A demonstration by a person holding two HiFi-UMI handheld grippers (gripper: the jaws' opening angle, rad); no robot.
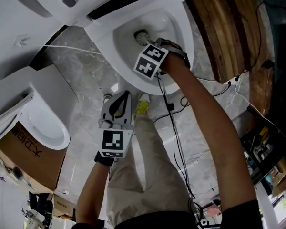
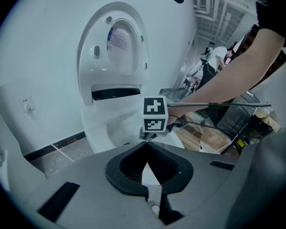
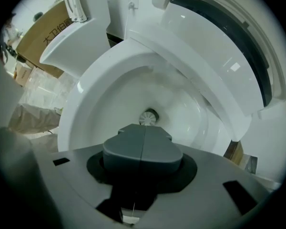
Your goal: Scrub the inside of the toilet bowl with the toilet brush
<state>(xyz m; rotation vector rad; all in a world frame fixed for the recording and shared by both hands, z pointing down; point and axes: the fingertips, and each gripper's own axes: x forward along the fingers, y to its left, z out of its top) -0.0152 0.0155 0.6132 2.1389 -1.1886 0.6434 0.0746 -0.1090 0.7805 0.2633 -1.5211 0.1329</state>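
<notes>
The white toilet bowl (image 1: 176, 30) lies at the top middle of the head view, and its rim (image 3: 86, 94) fills the right gripper view. The toilet brush's round head (image 1: 142, 36) sits low in the bowl near the drain, also visible as a pale bristly disc (image 3: 149, 117) just past my right jaws. My right gripper (image 1: 149, 49) reaches into the bowl, shut (image 3: 144, 128) on the brush's handle, which the jaws hide. My left gripper (image 1: 124, 98) hangs over the marble floor in front of the bowl, its jaws (image 2: 145, 146) shut and holding nothing.
A second white toilet (image 1: 43, 123) stands at the left on a cardboard box (image 1: 28, 156). Wooden panels (image 1: 224, 27) lie right of the bowl. Cables (image 1: 174, 128) trail across the floor. The lid (image 2: 117, 42) is raised. My leg and yellow shoe (image 1: 142, 108) stand near the bowl.
</notes>
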